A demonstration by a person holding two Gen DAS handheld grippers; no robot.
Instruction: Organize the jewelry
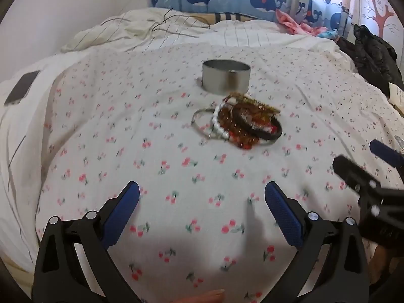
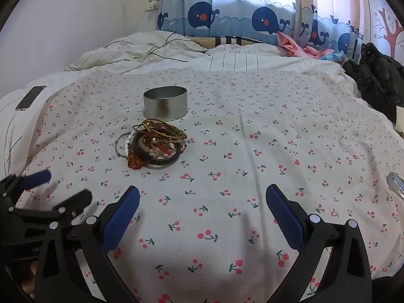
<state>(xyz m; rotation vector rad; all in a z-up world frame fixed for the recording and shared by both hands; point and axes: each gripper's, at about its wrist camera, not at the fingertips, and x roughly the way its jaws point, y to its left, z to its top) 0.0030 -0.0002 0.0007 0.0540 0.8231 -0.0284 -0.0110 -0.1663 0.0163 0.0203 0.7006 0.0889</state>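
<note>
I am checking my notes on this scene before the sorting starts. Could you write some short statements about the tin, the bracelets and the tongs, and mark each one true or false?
1. The round metal tin stands open, with no lid on it. True.
2. The pile of bracelets lies inside the tin. False: the pile lies on the cherry-print sheet, just in front of the tin.
3. The left tongs are open and hold nothing. True.
4. The right tongs are shut on a bracelet. False: they are open and empty.
5. A phone lies near the left edge of the bed. True.
6. The pile holds only a single white bead bracelet. False: several bracelets of different kinds are tangled there.
</note>
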